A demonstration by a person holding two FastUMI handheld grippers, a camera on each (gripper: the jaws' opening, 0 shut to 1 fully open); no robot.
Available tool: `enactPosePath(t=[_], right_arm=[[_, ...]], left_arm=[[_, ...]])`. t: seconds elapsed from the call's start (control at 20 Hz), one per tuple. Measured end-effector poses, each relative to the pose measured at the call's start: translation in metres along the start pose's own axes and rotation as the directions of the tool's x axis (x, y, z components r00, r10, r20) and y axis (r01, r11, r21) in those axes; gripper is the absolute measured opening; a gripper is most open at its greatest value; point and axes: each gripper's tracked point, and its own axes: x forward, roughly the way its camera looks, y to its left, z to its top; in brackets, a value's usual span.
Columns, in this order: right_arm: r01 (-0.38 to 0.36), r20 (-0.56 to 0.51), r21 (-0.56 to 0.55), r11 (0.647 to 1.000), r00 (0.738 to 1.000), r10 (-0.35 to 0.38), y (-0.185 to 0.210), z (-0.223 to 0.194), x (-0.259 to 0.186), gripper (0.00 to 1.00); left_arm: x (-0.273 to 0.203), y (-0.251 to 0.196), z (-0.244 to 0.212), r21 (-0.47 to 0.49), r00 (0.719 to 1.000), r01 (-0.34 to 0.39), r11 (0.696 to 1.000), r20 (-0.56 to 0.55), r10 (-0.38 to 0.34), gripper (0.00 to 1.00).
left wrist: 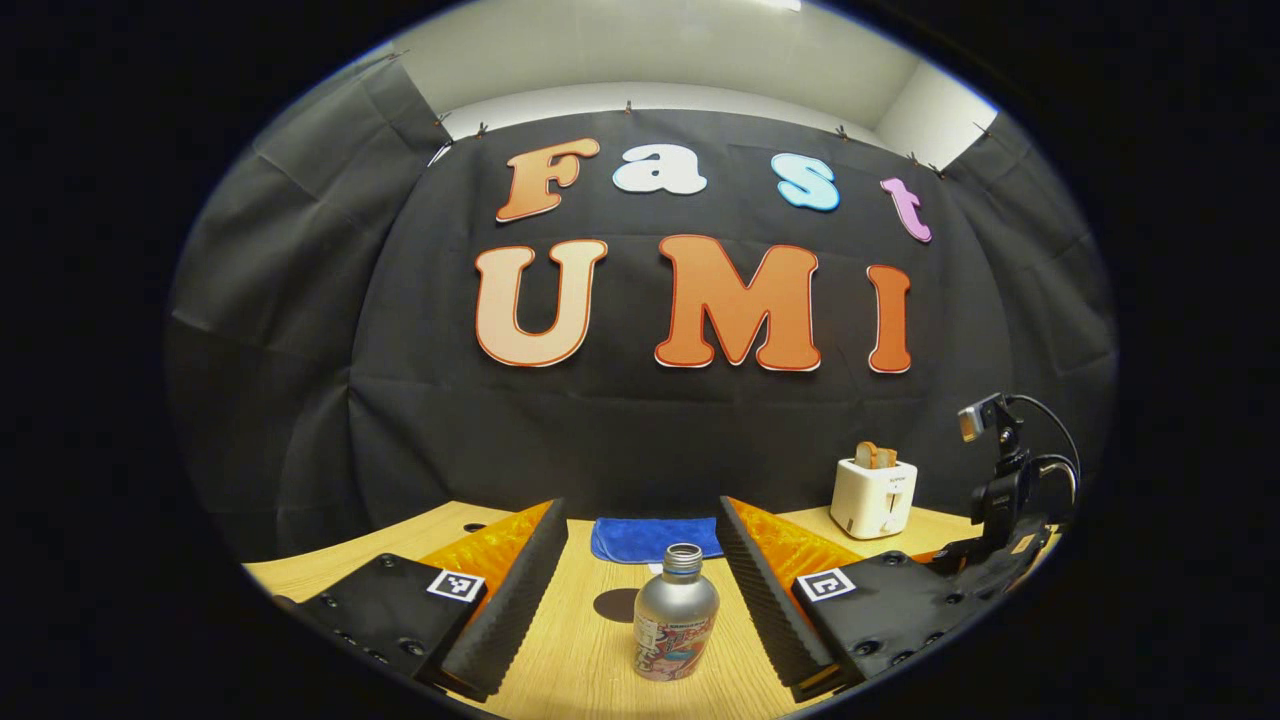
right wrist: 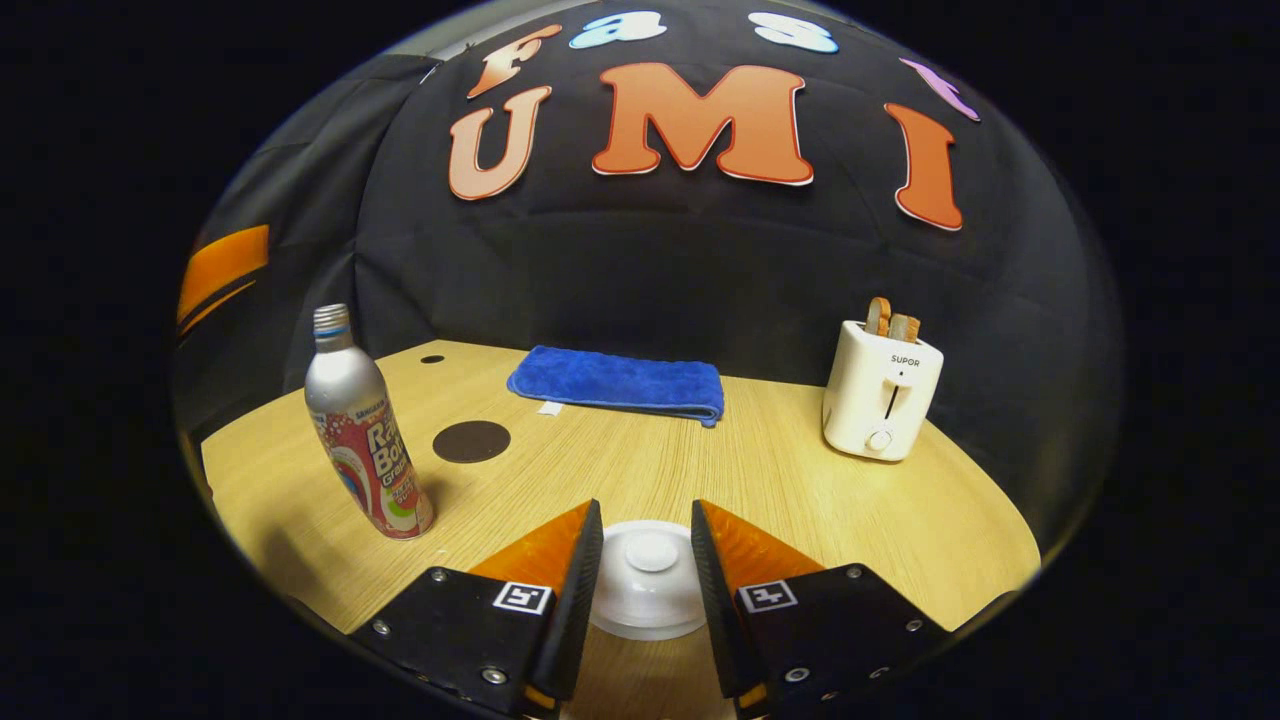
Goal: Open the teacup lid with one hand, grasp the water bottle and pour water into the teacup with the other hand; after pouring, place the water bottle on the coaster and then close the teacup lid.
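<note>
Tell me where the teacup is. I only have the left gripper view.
Observer: Right gripper view has it. The lid sits between the right gripper's fingers and looks in place.
Operator: Is it gripping the knob?
Observer: No. The fingers flank the knob with a gap on each side.
Operator: Is the coaster free? The bottle blocks my view.
Observer: Yes. The coaster is bare, and the bottle stands upright, apart from it.
</note>
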Motion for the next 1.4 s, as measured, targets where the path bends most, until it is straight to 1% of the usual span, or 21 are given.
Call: enactPosePath(t=[0.15,0.3,0.4,0.45,0.6,0.65,0.8,0.85,0.95,1.1,1.3,1.4], right_arm=[[-0.024,-0.007,-0.017,1.0,1.0,0.024,0.005,-0.004,0.003,0.53],[-0.015,-0.022,-0.043,0.999,1.0,0.014,0.001,-0.01,0.006,0.53],[-0.012,-0.014,-0.007,1.0,1.0,0.012,-0.001,-0.009,0.009,0.45],[-0.024,-0.014,0.001,1.0,1.0,0.024,0.0,-0.009,0.009,0.41],[-0.025,-0.012,0.008,1.0,1.0,0.025,-0.001,-0.008,0.01,0.37],[-0.025,-0.013,0.013,1.0,1.0,0.025,0.0,-0.008,0.011,0.3],[-0.032,-0.016,0.03,0.999,0.999,0.033,-0.001,-0.008,0.011,0.25],[-0.038,-0.015,0.038,0.999,0.999,0.038,0.0,-0.007,0.011,0.22],[-0.053,-0.018,0.06,0.997,0.998,0.054,0.001,-0.007,0.011,0.18],[-0.055,-0.008,0.087,0.995,0.998,0.056,-0.003,-0.002,0.008,0.17],[-0.076,0.035,0.124,0.989,0.997,0.072,-0.005,0.015,-0.001,0.17],[-0.075,0.053,0.131,0.988,0.996,0.069,-0.009,0.023,-0.006,0.17]], left_arm=[[-0.002,-0.001,-0.004,-0.002,1.0,0.002,1.0,-0.003,-0.002,0.98],[0.001,0.0,-0.013,-0.008,1.0,-0.003,1.0,-0.022,0.003,0.98],[0.0,0.0,-0.022,-0.006,0.999,-0.003,1.0,-0.038,0.003,0.98],[0.001,0.0,-0.026,-0.004,0.999,-0.007,1.0,-0.049,0.006,0.98],[0.003,-0.002,-0.031,-0.01,0.998,-0.001,1.0,-0.063,0.0,0.97],[0.004,-0.002,-0.032,-0.006,0.998,0.001,1.0,-0.066,-0.002,0.98],[0.004,-0.004,-0.04,0.007,0.996,0.01,1.0,-0.085,-0.009,0.98],[0.004,-0.006,-0.044,0.006,0.995,0.019,1.0,-0.095,-0.019,0.98],[0.004,-0.013,-0.059,-0.001,0.99,0.047,0.999,-0.131,-0.047,0.98],[0.004,-0.022,-0.076,-0.01,0.981,0.08,0.997,-0.176,-0.08,0.98],[0.01,-0.021,-0.107,-0.021,0.966,0.067,0.998,-0.251,-0.07,0.98],[0.014,-0.024,-0.126,-0.032,0.954,0.074,0.997,-0.288,-0.08,0.98]])
